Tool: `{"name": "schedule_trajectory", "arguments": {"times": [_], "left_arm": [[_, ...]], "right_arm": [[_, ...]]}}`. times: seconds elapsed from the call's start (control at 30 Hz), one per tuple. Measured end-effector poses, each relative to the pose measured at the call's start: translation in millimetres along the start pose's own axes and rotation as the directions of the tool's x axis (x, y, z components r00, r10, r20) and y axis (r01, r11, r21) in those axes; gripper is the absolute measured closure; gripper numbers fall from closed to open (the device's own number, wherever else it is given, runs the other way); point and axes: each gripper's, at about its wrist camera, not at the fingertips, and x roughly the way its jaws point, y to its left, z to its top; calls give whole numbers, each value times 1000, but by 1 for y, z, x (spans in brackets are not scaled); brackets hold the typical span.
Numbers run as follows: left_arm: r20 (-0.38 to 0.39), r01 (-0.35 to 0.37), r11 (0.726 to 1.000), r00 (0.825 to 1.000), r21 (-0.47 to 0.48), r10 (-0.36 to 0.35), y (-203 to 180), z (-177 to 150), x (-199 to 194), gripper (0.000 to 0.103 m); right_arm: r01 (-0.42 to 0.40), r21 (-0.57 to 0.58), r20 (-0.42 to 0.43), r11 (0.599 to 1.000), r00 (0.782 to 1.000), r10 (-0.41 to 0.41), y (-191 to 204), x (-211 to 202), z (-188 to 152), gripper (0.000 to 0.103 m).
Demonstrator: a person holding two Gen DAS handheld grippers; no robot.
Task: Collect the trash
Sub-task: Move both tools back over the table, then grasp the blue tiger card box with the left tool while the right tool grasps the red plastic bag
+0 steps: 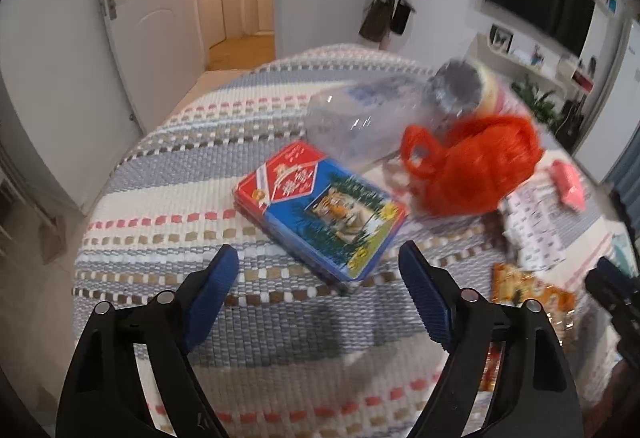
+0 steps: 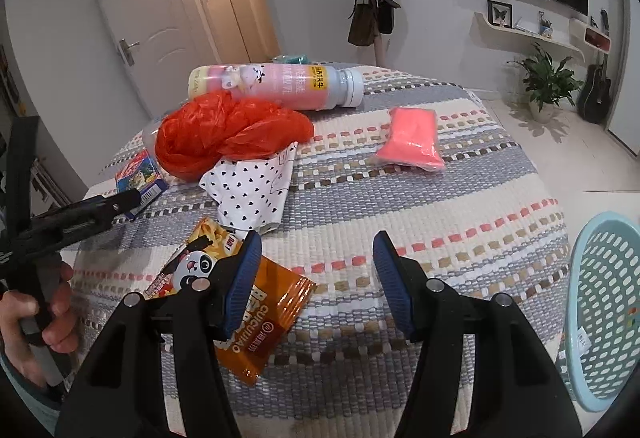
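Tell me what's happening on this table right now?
A person holds two grippers over litter on a woven tablecloth. The left gripper is open, empty, facing a tiger-print box. The right gripper is open, empty, above an orange snack packet. A blue basket waits at the right edge.

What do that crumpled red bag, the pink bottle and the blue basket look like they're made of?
Red bag: thin plastic film, by its translucent, shiny crinkles. Pink bottle: probably smooth plastic under a printed sleeve, with a ribbed white cap. Blue basket: moulded rigid plastic, judging by its glossy, evenly perforated wall.
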Motion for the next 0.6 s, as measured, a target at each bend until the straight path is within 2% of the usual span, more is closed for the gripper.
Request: {"name": "schedule_trajectory", "arguments": {"times": [0.07, 0.13, 0.33, 0.4, 0.47, 0.53, 0.6], "left_arm": [[-21, -13, 1000, 1000, 6, 13, 2, -1, 7, 31], [-9, -17, 1000, 1000, 9, 17, 7, -2, 2, 38], [-13, -32, 998, 999, -59, 32, 52, -9, -7, 41], [-12, 21, 997, 1000, -74, -22, 64, -9, -10, 40], [1, 124, 988, 992, -87, -124, 70, -5, -14, 35], [20, 175, 976, 985, -127, -174, 71, 0, -17, 20], [12, 223, 963, 975, -154, -223, 66, 12, -11, 19]], "right_arm": [[-7, 6, -8, 1000, 1000, 7, -1, 1, 0, 48], [-15, 8, -8, 1000, 1000, 15, -2, 1, -1, 48], [-8, -13, -15, 1000, 1000, 7, 1, 3, 2, 48], [2, -24, -16, 1000, 1000, -2, 4, 4, 3, 48], [6, -32, -20, 999, 1000, -6, 6, 5, 5, 48], [-6, -37, -19, 999, 1000, 5, 9, 5, 9, 48], [-15, -38, -12, 999, 1000, 15, 11, 3, 16, 48]]}}
